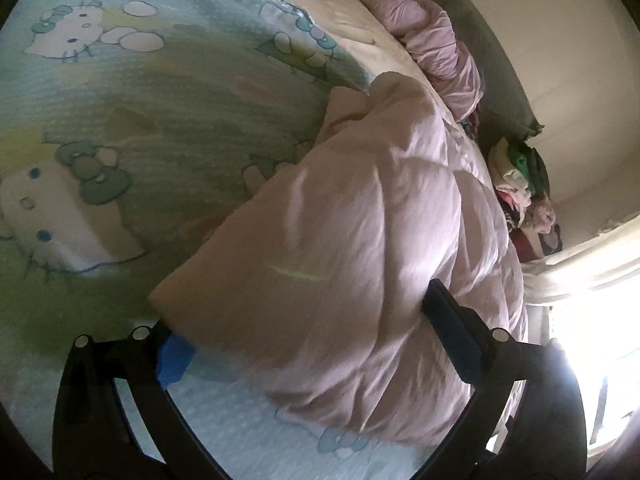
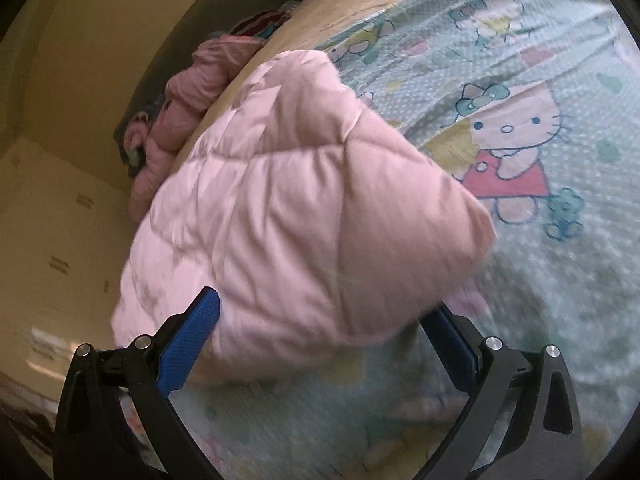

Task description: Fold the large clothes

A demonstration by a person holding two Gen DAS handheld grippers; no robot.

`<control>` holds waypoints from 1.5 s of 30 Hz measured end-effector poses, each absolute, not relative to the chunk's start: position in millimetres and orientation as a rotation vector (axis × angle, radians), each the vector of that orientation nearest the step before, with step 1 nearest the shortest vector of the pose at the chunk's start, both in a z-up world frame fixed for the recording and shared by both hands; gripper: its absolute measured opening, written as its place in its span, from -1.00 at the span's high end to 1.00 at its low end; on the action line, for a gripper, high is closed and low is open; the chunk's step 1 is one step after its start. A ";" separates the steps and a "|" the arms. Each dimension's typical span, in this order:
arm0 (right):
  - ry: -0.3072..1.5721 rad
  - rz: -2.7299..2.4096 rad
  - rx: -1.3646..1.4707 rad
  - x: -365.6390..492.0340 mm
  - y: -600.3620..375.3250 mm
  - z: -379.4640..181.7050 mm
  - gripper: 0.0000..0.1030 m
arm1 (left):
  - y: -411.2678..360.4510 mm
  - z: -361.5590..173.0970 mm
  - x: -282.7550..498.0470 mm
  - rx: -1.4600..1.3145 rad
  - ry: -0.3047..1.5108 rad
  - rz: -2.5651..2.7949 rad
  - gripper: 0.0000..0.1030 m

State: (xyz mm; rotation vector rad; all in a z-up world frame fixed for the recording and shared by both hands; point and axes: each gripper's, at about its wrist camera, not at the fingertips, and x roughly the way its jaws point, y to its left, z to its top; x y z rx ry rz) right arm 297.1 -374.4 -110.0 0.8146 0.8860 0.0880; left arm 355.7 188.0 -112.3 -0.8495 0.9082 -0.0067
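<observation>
Pale pink quilted puffy jacket (image 1: 360, 248) (image 2: 288, 216), bunched on a light blue cartoon-cat print bedsheet (image 1: 132, 92) (image 2: 520, 60). Left gripper (image 1: 308, 340) spread wide, fingers flanking the padded fabric, not pinching. Right gripper (image 2: 324, 340) likewise wide apart, blue-padded fingers (image 2: 192, 344) either side of the bulk. Beyond, crumpled darker pink bedding (image 1: 436, 36) (image 2: 200, 80) along the bed's edge; mixed clothes heap (image 1: 524, 184) near the wall.

Bed (image 2: 560, 280), cartoon-cat sheet; pink quilted garment (image 2: 288, 208) lying on it.
</observation>
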 end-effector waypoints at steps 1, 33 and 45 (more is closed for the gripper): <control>0.884 0.088 0.842 301.2 -376.4 -112.1 -0.92 | 187.7 -113.0 357.9 -0.856 0.906 -0.005 -0.84; 0.664 0.088 0.305 325.9 -312.8 -46.8 0.24 | 128.2 -27.4 353.2 -0.471 0.709 0.001 0.33; 0.516 0.151 0.078 300.0 -269.4 8.6 0.32 | 114.9 4.6 334.7 -0.390 0.623 -0.016 0.36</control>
